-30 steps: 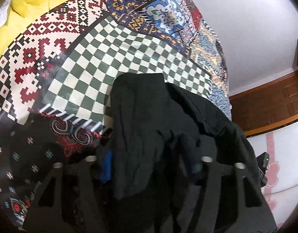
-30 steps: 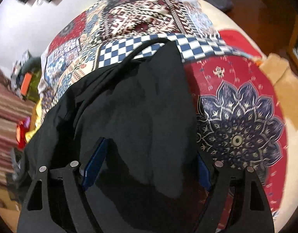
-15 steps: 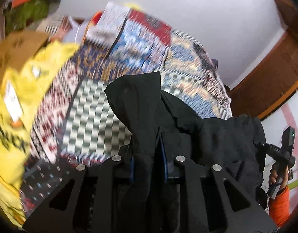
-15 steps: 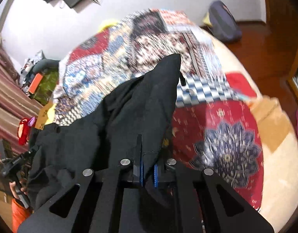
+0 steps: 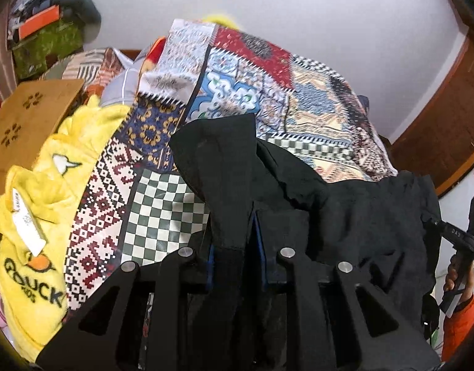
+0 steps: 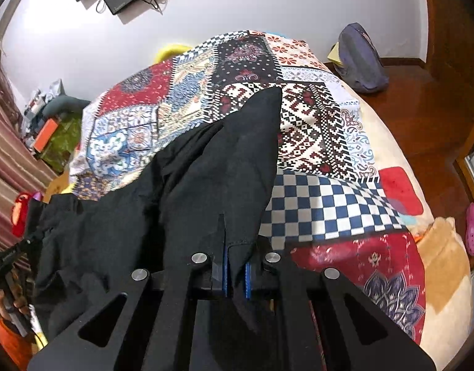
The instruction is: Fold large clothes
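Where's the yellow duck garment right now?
In the left wrist view, the yellow duck garment lies at the far left on the patchwork bedspread, below the cardboard box and left of the black garment.

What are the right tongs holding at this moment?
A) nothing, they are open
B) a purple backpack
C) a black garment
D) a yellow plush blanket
C: the right tongs are shut on an edge of the black garment, which rises between the blue pads.

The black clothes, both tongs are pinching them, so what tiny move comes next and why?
Probably spread the two tongs apart to stretch it flat. The left tongs and right tongs each pinch a corner of the black garment, which sags bunched between them above the patchwork bedspread.
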`<state>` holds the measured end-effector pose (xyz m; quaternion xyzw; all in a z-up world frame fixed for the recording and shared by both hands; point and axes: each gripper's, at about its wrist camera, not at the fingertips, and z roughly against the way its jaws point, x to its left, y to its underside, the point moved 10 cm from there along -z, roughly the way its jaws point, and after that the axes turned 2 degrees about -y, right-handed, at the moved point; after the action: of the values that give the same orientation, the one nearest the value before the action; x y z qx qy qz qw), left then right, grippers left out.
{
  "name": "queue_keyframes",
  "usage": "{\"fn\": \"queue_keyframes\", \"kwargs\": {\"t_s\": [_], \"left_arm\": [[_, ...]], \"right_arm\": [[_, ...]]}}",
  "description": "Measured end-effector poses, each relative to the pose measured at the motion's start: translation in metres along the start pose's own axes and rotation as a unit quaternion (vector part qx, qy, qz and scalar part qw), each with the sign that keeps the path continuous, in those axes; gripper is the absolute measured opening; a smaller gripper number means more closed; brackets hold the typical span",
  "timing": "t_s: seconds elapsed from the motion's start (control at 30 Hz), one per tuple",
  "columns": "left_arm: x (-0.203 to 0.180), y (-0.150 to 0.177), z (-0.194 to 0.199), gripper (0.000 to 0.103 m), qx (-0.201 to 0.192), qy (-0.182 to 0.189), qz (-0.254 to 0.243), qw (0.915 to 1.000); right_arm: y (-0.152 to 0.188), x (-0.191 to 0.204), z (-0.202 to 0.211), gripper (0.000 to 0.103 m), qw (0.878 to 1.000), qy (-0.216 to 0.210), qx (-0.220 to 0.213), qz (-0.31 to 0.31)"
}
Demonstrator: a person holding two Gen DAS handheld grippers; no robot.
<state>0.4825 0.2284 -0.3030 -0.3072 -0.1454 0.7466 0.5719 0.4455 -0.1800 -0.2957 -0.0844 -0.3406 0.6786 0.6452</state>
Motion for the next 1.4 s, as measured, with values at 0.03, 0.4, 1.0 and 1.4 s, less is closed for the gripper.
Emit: {"fn": "queue_keyframes", "kwargs": {"t_s": [0.03, 0.4, 1.0, 1.4], "left_arm": [[0.002, 0.001, -0.004, 0.02, 0.005, -0.002, 0.002, 1.0], [0.012, 0.013, -0.01, 0.042, 0.027, -0.05, -0.003, 0.9984], [-0.043, 0.061, 0.151, 0.089, -0.053, -0.1, -0.134, 0.9844], [0.017, 0.168, 0.162, 0.094, 0.041, -0.083, -0.06, 0.9938]], "right_arm": [[0.0, -0.001, -0.002, 0.007, 1.0, 0.004, 0.001, 0.004], [0.007, -0.003, -0.001, 0.018, 0.996, 0.067, 0.007, 0.066], [0.041, 0.035, 0.138, 0.086, 0.984, 0.077, -0.059, 0.147], [0.109, -0.009, 0.155, 0.086, 0.996, 0.047, -0.007, 0.076]]}}
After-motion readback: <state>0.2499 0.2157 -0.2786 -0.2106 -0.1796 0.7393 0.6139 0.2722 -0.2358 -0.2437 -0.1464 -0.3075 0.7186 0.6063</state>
